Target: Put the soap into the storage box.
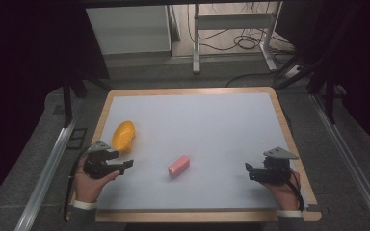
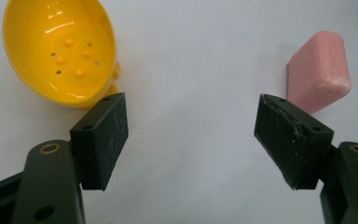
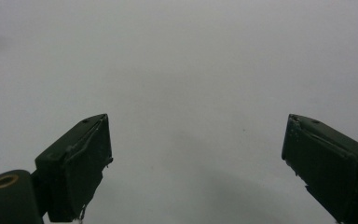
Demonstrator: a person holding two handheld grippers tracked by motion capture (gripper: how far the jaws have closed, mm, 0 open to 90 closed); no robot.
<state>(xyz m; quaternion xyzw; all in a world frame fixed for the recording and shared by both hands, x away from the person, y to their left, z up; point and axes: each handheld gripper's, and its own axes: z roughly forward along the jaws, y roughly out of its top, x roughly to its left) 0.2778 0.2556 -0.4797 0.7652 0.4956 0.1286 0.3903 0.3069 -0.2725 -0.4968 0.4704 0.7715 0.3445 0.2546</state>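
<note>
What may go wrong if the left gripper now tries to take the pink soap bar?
1. The open left gripper has the pink rectangular soap bar off to one side of its jaws, so closing now would probably miss.
2. The yellow plastic soap dish lies close to the other jaw; a swing could knock it.

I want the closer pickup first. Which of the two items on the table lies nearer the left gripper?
The yellow dish, just beyond the left gripper. The pink soap bar lies farther off, toward the table's middle.
</note>
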